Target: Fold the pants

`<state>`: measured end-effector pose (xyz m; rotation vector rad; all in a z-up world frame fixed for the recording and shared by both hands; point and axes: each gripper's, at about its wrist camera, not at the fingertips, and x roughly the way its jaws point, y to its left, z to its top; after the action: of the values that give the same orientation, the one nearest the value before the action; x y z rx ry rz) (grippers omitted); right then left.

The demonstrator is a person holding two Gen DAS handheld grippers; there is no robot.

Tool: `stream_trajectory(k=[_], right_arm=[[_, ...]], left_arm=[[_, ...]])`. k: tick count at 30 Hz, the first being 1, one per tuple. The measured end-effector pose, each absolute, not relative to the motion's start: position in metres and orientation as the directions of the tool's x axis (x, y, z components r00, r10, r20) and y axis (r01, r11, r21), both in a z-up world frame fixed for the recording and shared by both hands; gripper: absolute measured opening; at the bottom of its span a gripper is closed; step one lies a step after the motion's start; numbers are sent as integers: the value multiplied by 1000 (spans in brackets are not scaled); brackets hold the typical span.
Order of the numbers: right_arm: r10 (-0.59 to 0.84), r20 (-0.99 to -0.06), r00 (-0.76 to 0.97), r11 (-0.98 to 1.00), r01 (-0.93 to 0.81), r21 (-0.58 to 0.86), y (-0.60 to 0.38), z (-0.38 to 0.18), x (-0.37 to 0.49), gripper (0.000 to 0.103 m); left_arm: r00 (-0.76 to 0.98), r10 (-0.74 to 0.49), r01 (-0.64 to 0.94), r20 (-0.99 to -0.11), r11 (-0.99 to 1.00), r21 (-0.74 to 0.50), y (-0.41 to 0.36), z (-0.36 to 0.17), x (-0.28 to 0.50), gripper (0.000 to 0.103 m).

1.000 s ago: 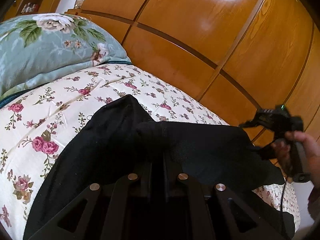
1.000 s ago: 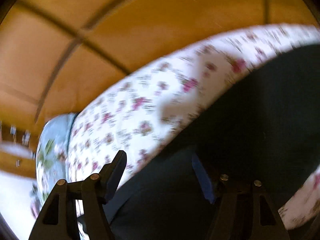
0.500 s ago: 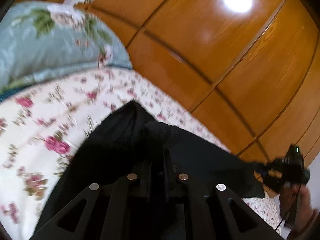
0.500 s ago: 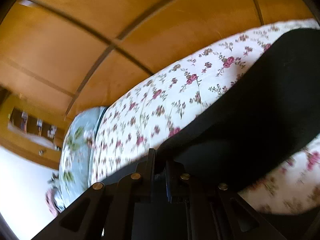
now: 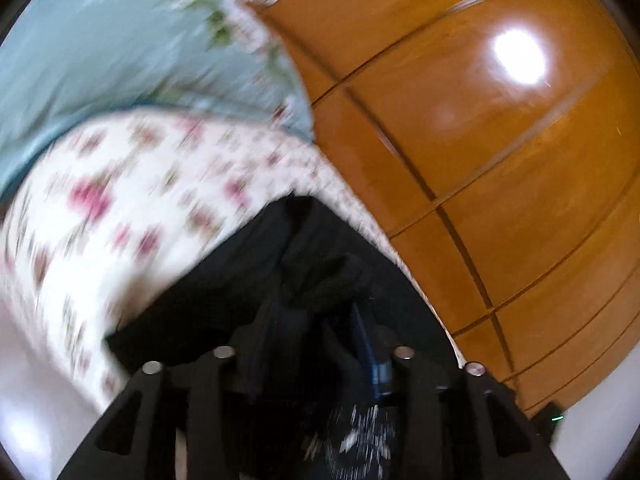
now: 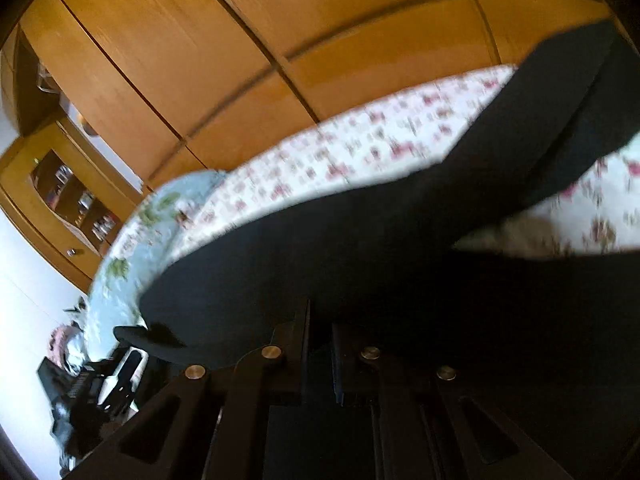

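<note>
From the left wrist camera, which is blurred, we look along the left gripper (image 5: 316, 320) at the black fabric pants (image 5: 256, 292), bunched on the white bedsheet printed with pink roses (image 5: 132, 200). Its jaws have just been opening and now stand partly apart. A crumpled ridge of cloth lies between the fingers, and we cannot tell whether the pads press it; it looks released. A pale blue floral pillow (image 5: 100, 48) lies behind, with a glossy orange wooden wardrobe (image 5: 500, 152) to the right. Our worry here: cloth may snag on a finger and be dragged out of its fold as this hand leaves.

From the right wrist camera, the right gripper (image 6: 320, 328) has its jaws pressed nearly together on an edge of the pants (image 6: 400, 240), whose dark panel stretches away across the sheet (image 6: 360, 148). The left gripper (image 6: 112, 384) shows small at lower left. The risk we judge here: with only one side pinched, a fast pull could skew the fold or slip the thin edge free.
</note>
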<state>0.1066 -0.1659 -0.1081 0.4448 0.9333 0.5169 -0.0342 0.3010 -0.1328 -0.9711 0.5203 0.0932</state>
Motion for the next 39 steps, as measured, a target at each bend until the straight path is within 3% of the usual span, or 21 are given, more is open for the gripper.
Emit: stream_trajectory(k=[3, 8, 13, 15, 18, 20, 21, 24, 26, 32, 39], right_arm=[[612, -622, 488, 778, -227, 586, -167, -127, 108, 9], [647, -570, 506, 743, -250, 621, -173, -137, 106, 9], [663, -552, 506, 728, -261, 634, -174, -139, 105, 9], [666, -548, 506, 725, -264, 636, -174, -140, 106, 9], [665, -548, 507, 725, -264, 636, -170, -139, 106, 8], [671, -546, 502, 719, -259, 645, -170, -138, 107, 10], [676, -546, 496, 713, -253, 654, -174, -138, 105, 11], [692, -534, 485, 685, -208, 699, -185, -135, 107, 21], [688, -517, 508, 665, -158, 730, -198, -133, 108, 33], [656, -499, 567, 603, 4, 798, -239, -136, 115, 36], [632, -509, 584, 583, 74, 809, -262, -137, 101, 36]], left_arm=[[871, -175, -282, -459, 588, -758, 294, -132, -52, 40], [854, -290, -190, -431, 598, -779, 274, -121, -42, 62], [812, -333, -253, -479, 538, -804, 263, -132, -10, 65], [825, -298, -281, -481, 522, -805, 267, -135, 2, 64], [837, -248, -326, -487, 488, -809, 277, -135, 11, 50], [820, -217, -367, -529, 510, -778, 282, -134, 18, 16], [806, -214, -379, -552, 530, -759, 284, -133, 21, 13], [822, -213, -352, -528, 538, -766, 291, -130, 14, 9], [839, -216, -333, -500, 523, -784, 294, -128, 7, 8], [858, -231, -297, -459, 506, -810, 296, -123, -6, 7], [898, -246, -228, -364, 449, -864, 308, -101, 0, 7]])
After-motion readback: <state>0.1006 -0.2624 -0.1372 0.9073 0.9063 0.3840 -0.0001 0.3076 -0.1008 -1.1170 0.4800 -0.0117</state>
